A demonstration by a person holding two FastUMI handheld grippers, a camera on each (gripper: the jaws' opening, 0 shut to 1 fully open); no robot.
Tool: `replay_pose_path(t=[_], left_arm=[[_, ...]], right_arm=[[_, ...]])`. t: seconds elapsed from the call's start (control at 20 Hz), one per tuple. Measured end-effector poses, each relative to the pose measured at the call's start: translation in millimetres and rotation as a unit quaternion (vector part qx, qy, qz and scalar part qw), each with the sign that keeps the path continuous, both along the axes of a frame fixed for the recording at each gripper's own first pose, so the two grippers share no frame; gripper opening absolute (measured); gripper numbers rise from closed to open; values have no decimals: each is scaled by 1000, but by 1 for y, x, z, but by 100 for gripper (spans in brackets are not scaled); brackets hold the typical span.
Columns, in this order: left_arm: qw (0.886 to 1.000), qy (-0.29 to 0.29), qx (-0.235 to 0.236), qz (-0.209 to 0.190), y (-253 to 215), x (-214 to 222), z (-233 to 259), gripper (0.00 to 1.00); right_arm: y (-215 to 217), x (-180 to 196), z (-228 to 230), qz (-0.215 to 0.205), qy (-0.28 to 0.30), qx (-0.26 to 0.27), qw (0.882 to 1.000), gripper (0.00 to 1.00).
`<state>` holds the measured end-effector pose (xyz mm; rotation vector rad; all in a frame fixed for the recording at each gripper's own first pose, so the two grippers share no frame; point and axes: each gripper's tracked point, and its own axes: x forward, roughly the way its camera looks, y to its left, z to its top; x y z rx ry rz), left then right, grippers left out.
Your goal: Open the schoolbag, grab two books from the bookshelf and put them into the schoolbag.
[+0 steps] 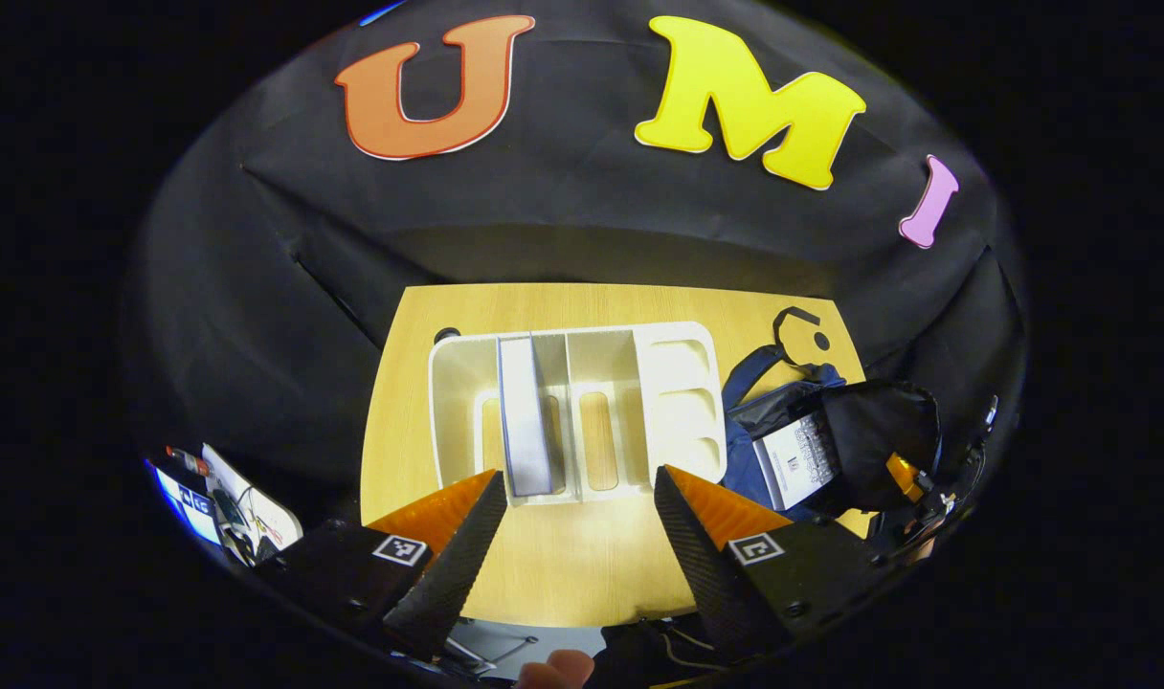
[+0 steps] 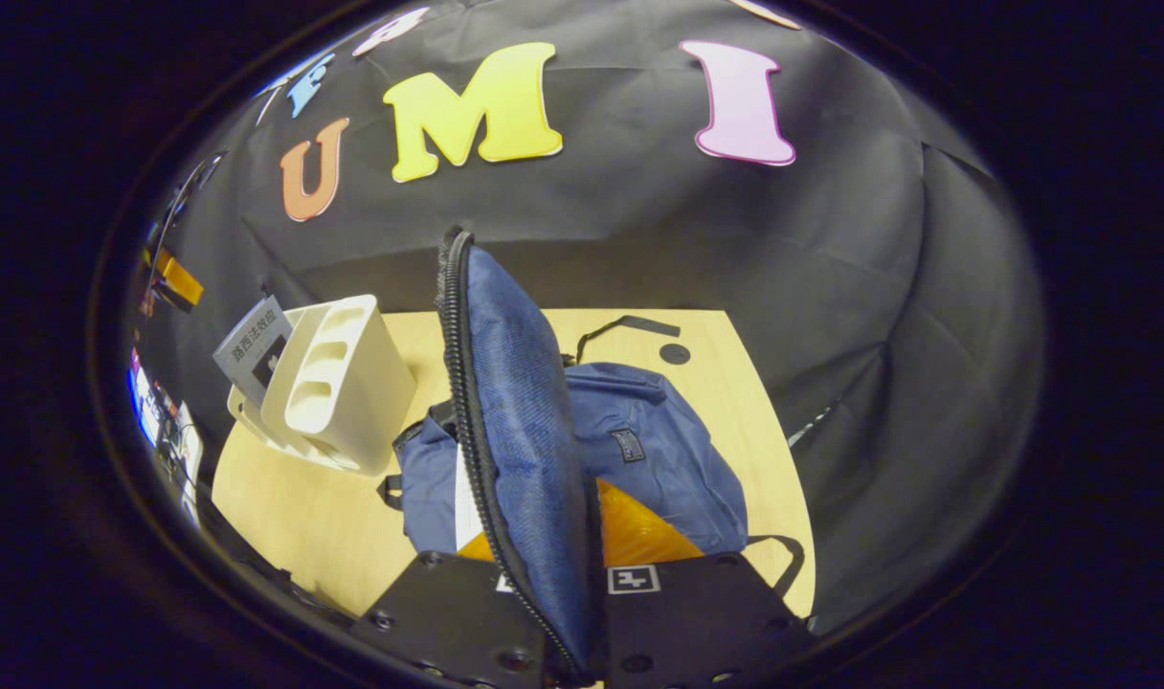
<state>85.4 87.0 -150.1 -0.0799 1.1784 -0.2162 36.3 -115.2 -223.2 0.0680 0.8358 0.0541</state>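
Both claws have jobs: my right claw (image 2: 553,565) pinches the bag (image 2: 659,459) flap (image 2: 520,421) upright so the mouth gapes, one book (image 1: 800,457) already inside. My left claw (image 1: 577,536) hangs wide open and empty, the rack (image 1: 678,402) just ahead, lined up on the second book (image 1: 525,421) between its dividers.

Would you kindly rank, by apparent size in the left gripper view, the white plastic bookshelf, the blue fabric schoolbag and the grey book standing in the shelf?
1. White plastic bookshelf, largest.
2. Blue fabric schoolbag, smaller; the right gripper holding its flap open hides part, so the gap is unsure.
3. Grey book, clearly smallest.
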Motion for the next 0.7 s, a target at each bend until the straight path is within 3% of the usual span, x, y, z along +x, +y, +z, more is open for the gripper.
replay_pose_path(t=[0.25,0.7], left_arm=[[997,73,-4,-4,15,20,-36,98],[981,193,4,1,21,28,-114,100]], right_arm=[[2,-2,-2,-16,5,4,1000,4],[8,-4,-11,-34,16,-1,999,4]])
